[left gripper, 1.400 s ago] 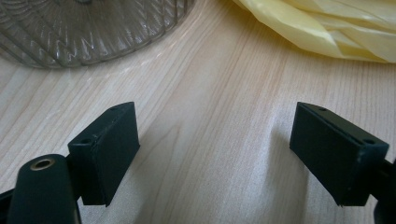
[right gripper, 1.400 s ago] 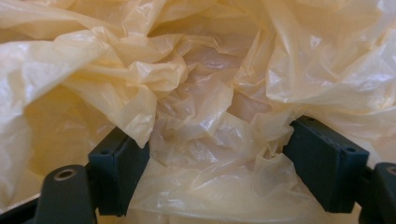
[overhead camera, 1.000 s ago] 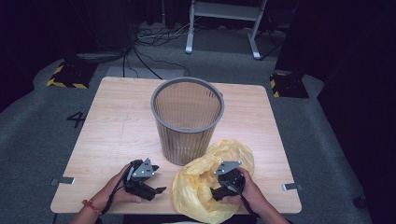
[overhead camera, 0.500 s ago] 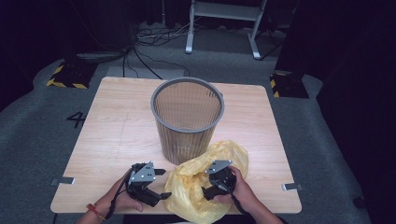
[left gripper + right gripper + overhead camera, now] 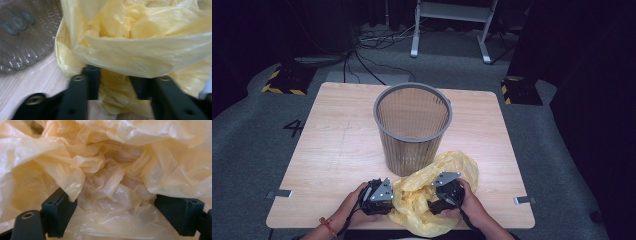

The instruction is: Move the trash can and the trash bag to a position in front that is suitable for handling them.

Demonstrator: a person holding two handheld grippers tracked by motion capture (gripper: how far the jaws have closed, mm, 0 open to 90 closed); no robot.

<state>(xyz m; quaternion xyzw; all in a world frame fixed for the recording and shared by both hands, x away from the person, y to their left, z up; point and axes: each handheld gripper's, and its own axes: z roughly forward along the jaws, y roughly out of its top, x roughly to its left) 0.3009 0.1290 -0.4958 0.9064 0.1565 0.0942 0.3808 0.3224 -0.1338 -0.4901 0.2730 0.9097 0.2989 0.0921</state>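
Gathering yellow bag (image 5: 432, 200) at worktop's (image 5: 327, 150) near edge: left tongs (image 5: 115, 83) just closing on a fold, right tongs (image 5: 117, 215) wide, gripping nothing; next, pinching before lifting toward basket (image 5: 412, 130).

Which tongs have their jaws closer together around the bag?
The left tongs: their jaws have just been closing, with bag plastic between them; the right tongs gape wider.

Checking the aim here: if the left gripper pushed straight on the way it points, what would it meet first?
The yellow plastic bag: the left gripper already has a fold of it between its jaws, which have just been closing.
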